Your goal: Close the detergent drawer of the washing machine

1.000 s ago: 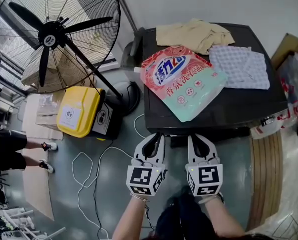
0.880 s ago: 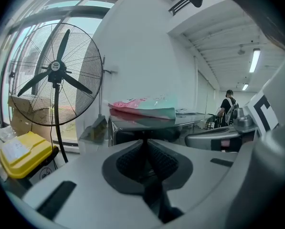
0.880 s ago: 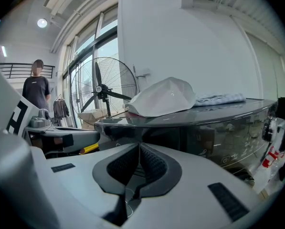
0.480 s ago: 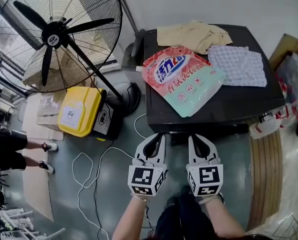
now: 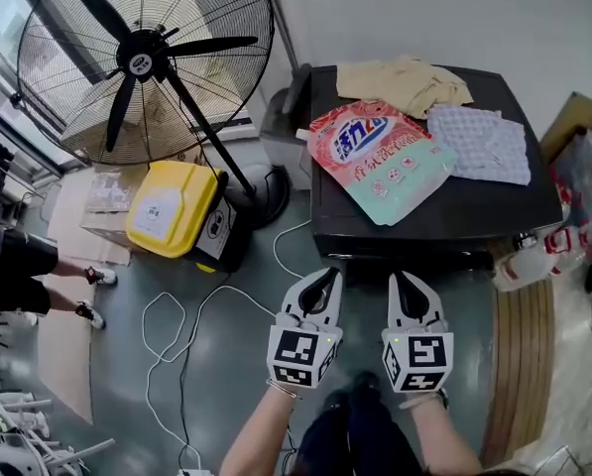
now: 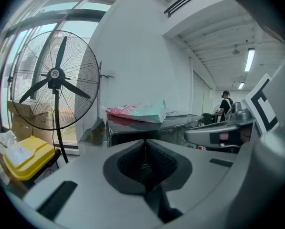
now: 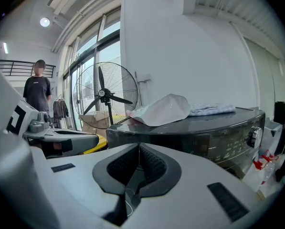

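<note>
Detergent drawer belongs on the front face of the washing machine, but no view shows it clearly enough to pick it out. The left gripper and right gripper hover side by side just short of that front, each with jaws pressed together and empty. With the knob toward the machine's right end, the drawer probably lies leftward, nearer the left gripper.

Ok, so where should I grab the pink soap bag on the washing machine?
Probably its near teal corner: the detergent bag lies flat on the washing machine, that corner pointing toward the front edge. Come in from the front with the right hand-held gripper opened, one jaw over and one under.
</note>
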`<state>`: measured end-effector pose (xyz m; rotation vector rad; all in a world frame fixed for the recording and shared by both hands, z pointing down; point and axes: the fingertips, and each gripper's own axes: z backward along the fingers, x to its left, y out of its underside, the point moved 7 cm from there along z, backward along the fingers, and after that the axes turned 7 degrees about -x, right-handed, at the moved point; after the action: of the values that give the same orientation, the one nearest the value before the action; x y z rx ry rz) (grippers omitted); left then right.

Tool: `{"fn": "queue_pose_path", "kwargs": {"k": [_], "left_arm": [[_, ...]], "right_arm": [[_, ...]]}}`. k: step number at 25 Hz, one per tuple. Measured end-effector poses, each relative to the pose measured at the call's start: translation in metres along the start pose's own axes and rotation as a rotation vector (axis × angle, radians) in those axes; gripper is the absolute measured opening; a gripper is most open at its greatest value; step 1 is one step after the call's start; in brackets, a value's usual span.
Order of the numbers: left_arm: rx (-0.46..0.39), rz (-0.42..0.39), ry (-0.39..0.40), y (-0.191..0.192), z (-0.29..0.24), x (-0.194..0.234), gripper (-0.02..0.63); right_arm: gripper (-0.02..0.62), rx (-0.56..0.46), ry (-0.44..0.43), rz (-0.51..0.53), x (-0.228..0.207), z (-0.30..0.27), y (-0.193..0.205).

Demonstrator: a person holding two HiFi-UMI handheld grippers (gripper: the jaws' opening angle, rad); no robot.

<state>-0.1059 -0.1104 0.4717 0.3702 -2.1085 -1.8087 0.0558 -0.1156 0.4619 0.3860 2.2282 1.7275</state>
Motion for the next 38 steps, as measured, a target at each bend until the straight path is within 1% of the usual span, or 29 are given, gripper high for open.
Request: {"fn": "queue_pose_path", "kwargs": {"k": [17, 29, 38], "left_arm": [[-0.034, -0.016, 0.035, -0.037, 0.048, -0.037, 0.028], [-0.079, -0.02, 0.021, -0.073, 0.091, -0.047, 0.026], [-0.121, -0.03, 0.009, -0.096, 0.121, -0.065, 0.017]], "right_arm": [[0.031, -0.065, -0.002, 0.03, 0.023, 0.055, -0.043], [0.029, -0.107, -0.019, 0.06, 0.046, 0.093, -0.069], [0.026, -0.148, -0.041, 0.08, 0.057, 0.131, -0.086]]}}
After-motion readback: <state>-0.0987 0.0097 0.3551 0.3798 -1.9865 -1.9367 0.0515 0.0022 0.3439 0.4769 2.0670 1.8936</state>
